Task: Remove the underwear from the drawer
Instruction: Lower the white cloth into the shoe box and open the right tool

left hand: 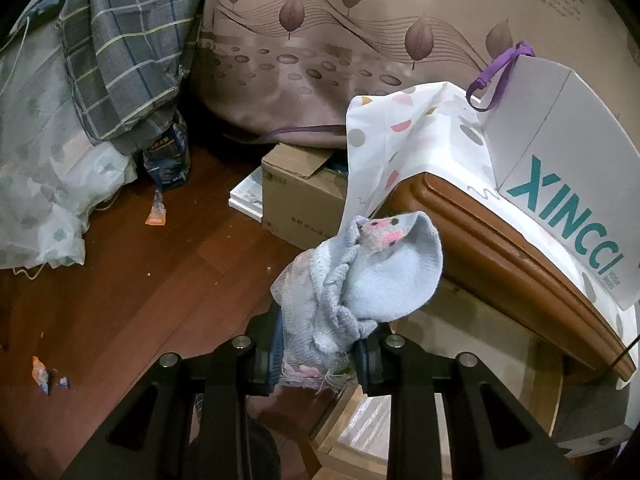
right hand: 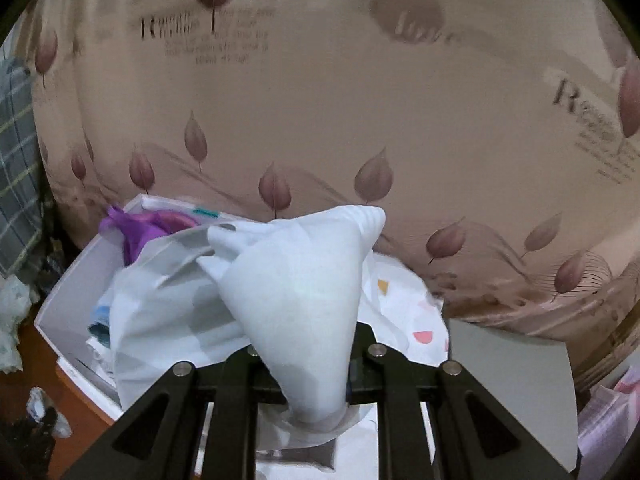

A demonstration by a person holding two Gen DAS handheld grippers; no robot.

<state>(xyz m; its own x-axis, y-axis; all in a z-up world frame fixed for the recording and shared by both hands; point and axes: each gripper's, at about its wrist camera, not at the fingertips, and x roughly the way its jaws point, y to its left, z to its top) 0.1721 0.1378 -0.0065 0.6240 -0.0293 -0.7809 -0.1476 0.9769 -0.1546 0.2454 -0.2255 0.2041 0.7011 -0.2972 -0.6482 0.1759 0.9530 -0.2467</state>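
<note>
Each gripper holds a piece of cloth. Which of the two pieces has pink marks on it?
The crumpled blue knit cloth in the left gripper. The cloth in the right gripper is plain white.

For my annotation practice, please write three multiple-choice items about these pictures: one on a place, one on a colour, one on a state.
1. Where does the white box printed XINCCI stand?
A. on the wooden floor
B. on the cloth-covered wooden cabinet
C. on the cardboard box

2. What colour is the strap over the box's edge?
A. purple
B. green
C. orange

3. What state are the left tongs in?
A. open, empty
B. shut on the pale blue underwear
C. open over the drawer

Answers: 1 B, cabinet top lies beneath it; 2 A, plainly purple; 3 B, pale blue underwear pinched between them.
</note>
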